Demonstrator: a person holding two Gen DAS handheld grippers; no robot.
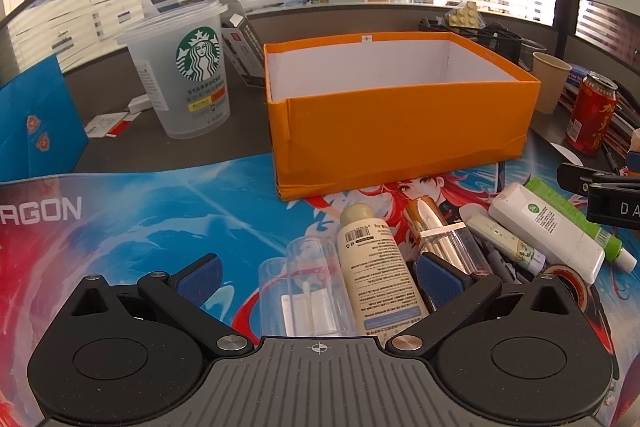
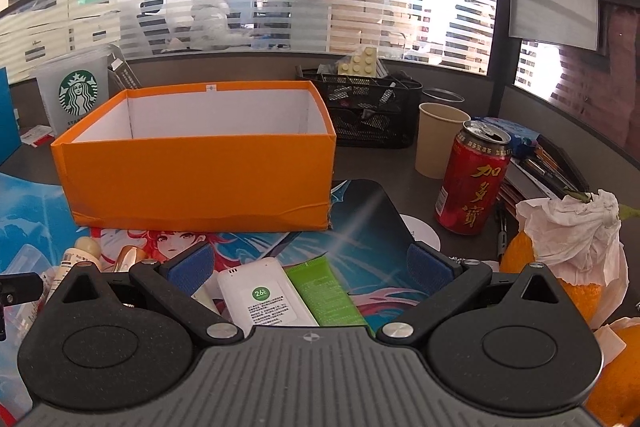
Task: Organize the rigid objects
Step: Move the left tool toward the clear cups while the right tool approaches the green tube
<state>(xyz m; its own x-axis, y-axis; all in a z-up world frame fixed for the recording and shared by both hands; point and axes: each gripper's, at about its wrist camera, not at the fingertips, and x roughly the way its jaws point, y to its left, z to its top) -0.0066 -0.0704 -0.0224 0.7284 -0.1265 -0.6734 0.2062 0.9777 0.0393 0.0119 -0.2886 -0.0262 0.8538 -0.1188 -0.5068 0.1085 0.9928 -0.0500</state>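
Observation:
An open orange box (image 1: 400,123), white inside, stands on the printed desk mat (image 1: 160,211); it also shows in the right wrist view (image 2: 200,175). In front of it lie a cream lotion bottle (image 1: 376,271), a clear plastic case (image 1: 308,291), a gold-capped clear bottle (image 1: 444,235), a white flat device (image 1: 548,231) and a green tube (image 1: 580,223). My left gripper (image 1: 318,271) is open around the clear case and the lotion bottle. My right gripper (image 2: 310,267) is open over the white device (image 2: 260,297) and green tube (image 2: 328,291).
A Starbucks cup (image 1: 188,67) stands left of the box. A red can (image 2: 472,179), a paper cup (image 2: 436,139), a black mesh organizer (image 2: 368,107) and oranges under tissue (image 2: 568,251) are on the right. A glass partition runs behind the desk.

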